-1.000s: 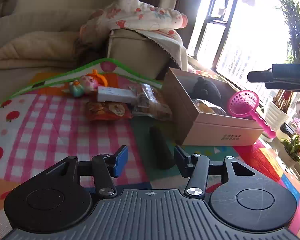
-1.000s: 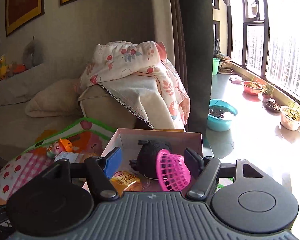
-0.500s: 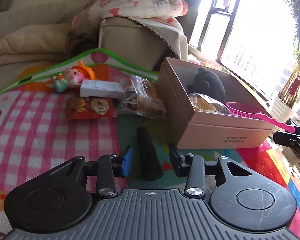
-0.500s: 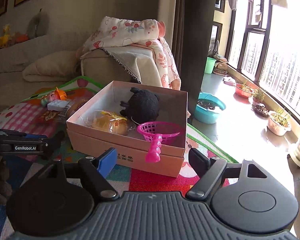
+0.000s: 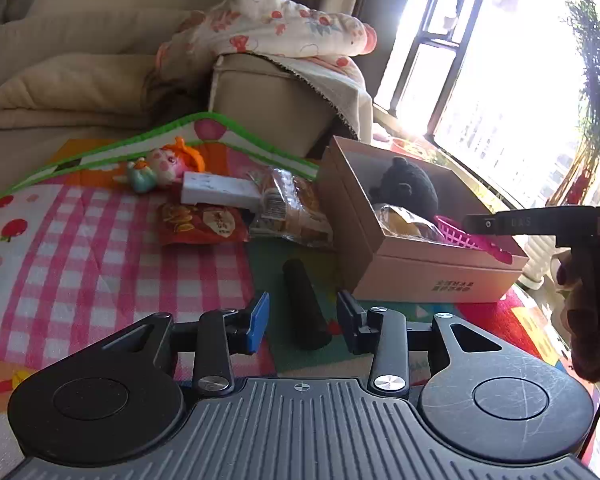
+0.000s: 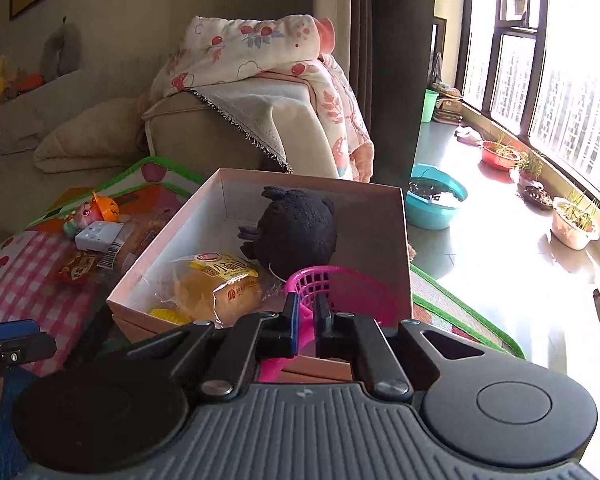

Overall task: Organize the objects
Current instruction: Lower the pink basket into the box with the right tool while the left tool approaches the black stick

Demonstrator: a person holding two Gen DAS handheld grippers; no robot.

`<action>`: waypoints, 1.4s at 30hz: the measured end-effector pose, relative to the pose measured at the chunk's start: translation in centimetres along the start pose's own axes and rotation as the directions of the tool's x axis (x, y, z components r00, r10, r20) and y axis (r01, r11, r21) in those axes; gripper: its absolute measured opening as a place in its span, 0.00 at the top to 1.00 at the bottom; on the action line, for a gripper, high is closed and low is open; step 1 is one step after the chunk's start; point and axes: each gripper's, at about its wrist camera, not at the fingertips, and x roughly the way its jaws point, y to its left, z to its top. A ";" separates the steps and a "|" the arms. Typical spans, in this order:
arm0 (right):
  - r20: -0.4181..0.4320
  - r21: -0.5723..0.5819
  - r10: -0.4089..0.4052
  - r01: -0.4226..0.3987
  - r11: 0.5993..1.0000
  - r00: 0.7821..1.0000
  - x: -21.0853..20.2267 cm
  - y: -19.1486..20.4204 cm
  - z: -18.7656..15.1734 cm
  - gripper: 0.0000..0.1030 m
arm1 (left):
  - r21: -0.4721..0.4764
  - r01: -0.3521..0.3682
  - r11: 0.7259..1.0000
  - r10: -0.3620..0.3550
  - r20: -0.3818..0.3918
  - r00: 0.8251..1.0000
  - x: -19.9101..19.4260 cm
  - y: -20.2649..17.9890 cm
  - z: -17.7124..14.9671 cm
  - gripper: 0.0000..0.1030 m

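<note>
Pink plastic scoop basket [image 6: 342,290] sat clenched by its handle in my right tongs [image 6: 305,322], over the cardboard box [image 6: 400,248]; my left tongs [image 5: 303,318] gaped around a black cylinder [image 5: 304,300].

Bright daylight pours through the tall dark-framed windows [image 6: 540,80] onto a glossy grey floor [image 6: 500,248] dotted with plant pots, while a beige fabric sofa [image 5: 80,80] draped in a floral strawberry-print blanket [image 6: 260,52] sits against the tan wall [image 6: 140,8].
</note>
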 end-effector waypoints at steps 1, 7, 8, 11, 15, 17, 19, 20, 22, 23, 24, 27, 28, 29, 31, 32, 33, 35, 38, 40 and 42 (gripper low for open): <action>-0.016 0.007 0.008 -0.008 1.000 1.000 0.8 -0.1 0.5 0.93 | 0.002 -0.001 1.000 0.001 -0.004 1.000 0.0 0.0 -0.1 0.59; -0.073 0.098 0.034 -0.027 0.995 0.997 4.0 -2.4 3.6 0.93 | -0.010 0.000 1.000 0.000 -0.026 1.000 0.7 0.4 -0.6 0.59; -0.082 0.123 0.054 -0.043 0.991 0.995 4.3 -2.9 4.0 0.93 | -0.010 0.004 1.000 -0.004 -0.027 1.000 0.7 0.4 -0.6 0.59; -0.096 0.114 0.084 -0.073 0.991 0.992 3.9 -3.6 4.7 0.91 | -0.004 0.017 1.000 -0.018 -0.026 1.000 0.4 0.5 -0.7 0.59; -0.167 -0.005 0.072 -0.074 0.997 0.983 3.4 -2.4 4.3 0.85 | -0.009 0.033 0.999 -0.033 -0.020 0.999 0.1 0.6 -0.6 0.59; -0.223 -0.013 0.076 -0.081 0.997 0.972 4.3 -1.9 4.0 0.80 | -0.011 0.050 0.999 -0.050 -0.017 0.999 0.1 0.4 -0.5 0.60; -0.258 -0.023 0.060 -0.069 0.997 0.964 5.6 -1.3 3.8 0.80 | -0.004 0.063 0.998 -0.063 -0.018 0.998 0.1 0.1 -0.5 0.60; -0.269 -0.031 0.046 -0.056 0.998 0.962 6.3 -1.0 3.7 0.80 | 0.001 0.068 0.998 -0.068 -0.020 0.997 -0.1 0.0 -0.6 0.60; -0.296 -0.032 0.039 -0.050 0.998 0.954 7.4 -0.5 3.6 0.80 | 0.005 0.068 0.998 -0.068 -0.021 0.997 -0.3 0.1 -0.8 0.60; -0.302 -0.029 0.042 -0.053 0.998 0.952 7.6 -0.4 3.7 0.80 | 0.004 0.064 0.998 -0.064 -0.022 0.998 -0.4 0.3 -0.9 0.60; -0.304 -0.025 0.049 -0.059 0.998 0.952 7.7 -0.3 3.8 0.80 | 0.000 0.060 0.998 -0.060 -0.024 0.998 -0.5 0.5 -1.0 0.60; -0.261 -0.008 0.067 -0.072 0.997 0.963 6.5 -0.5 4.6 0.80 | -0.020 0.051 0.998 -0.051 -0.025 0.998 -0.7 1.4 -1.1 0.60; -0.241 -0.012 0.066 -0.071 0.997 0.968 5.9 -0.5 5.0 0.77 | -0.025 0.050 0.998 -0.051 -0.026 0.998 -0.7 1.5 -1.1 0.60; -0.221 -0.024 0.053 -0.060 0.998 0.974 5.4 -0.5 5.4 0.68 | -0.030 0.050 0.998 -0.051 -0.027 0.998 -0.7 1.7 -1.2 0.60; -0.184 -0.058 0.023 -0.034 0.998 0.983 4.9 -0.6 6.0 0.45 | -0.039 0.056 0.998 -0.057 -0.030 0.998 -0.7 1.8 -1.2 0.60; -0.182 -0.069 0.019 -0.032 0.997 0.983 4.9 -0.6 6.1 0.30 | -0.040 0.058 0.998 -0.059 -0.031 0.998 -0.7 1.8 -1.2 0.60; -0.193 -0.072 0.026 -0.040 0.997 0.981 5.2 -0.6 6.1 0.25 | -0.040 0.061 0.997 -0.062 -0.031 0.998 -0.7 1.7 -1.2 0.60; -0.244 -0.077 0.054 -0.075 0.994 0.968 6.2 -0.4 5.8 0.20 | -0.042 0.067 0.997 -0.068 -0.033 0.997 -0.7 1.7 -1.3 0.60; -0.276 -0.079 0.044 -0.069 0.995 0.960 7.5 -0.1 5.0 0.11 | -0.041 0.067 0.997 -0.068 -0.038 0.997 -0.7 1.6 -1.3 0.60; -0.279 -0.064 0.044 -0.064 0.996 0.959 8.0 -0.4 4.9 0.05 | -0.042 0.062 0.997 -0.063 -0.039 0.997 -0.7 1.7 -1.4 0.60; -0.286 -0.051 0.064 -0.082 0.995 0.956 8.3 -0.9 5.0 0.04 | -0.047 0.057 0.997 -0.059 -0.040 0.997 -0.7 1.7 -1.4 0.60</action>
